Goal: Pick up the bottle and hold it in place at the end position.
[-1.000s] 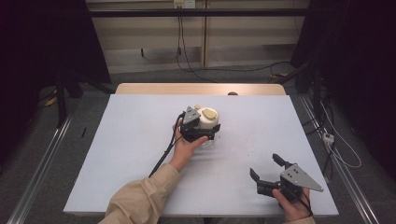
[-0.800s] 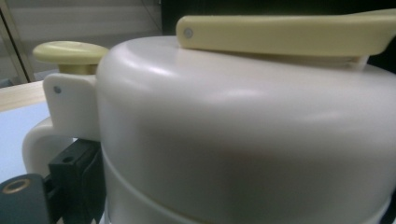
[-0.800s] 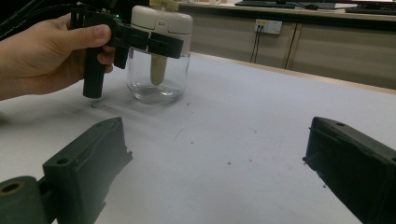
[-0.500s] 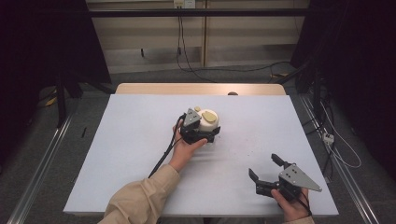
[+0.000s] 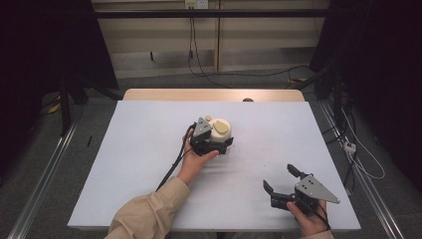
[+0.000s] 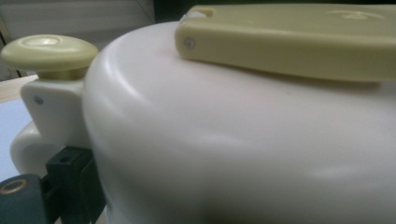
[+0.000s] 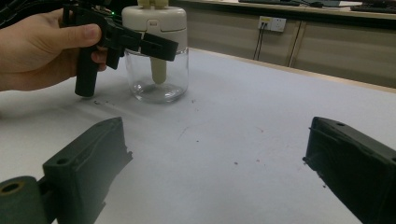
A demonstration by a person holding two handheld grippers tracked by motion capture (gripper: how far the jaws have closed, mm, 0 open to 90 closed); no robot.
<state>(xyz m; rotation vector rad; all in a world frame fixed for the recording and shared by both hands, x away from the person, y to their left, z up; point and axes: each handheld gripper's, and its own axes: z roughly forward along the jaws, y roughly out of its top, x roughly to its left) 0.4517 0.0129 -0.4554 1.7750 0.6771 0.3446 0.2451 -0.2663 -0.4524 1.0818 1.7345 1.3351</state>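
A clear glass jar with a cream lid stands near the middle of the white table. My left gripper is shut on its lid, one jaw on each side, as the right gripper view shows above the glass jar. In the left gripper view the cream lid is very close, with a pale green lever and a round knob on top. My right gripper rests at the table's front right, open and holding nothing; its own view shows bare table between the jaws of the right gripper.
A cable trails from the left gripper toward the front edge. Small dark specks dot the table surface. A wooden strip runs along the table's far edge, with floor cables and metal rails beyond and beside it.
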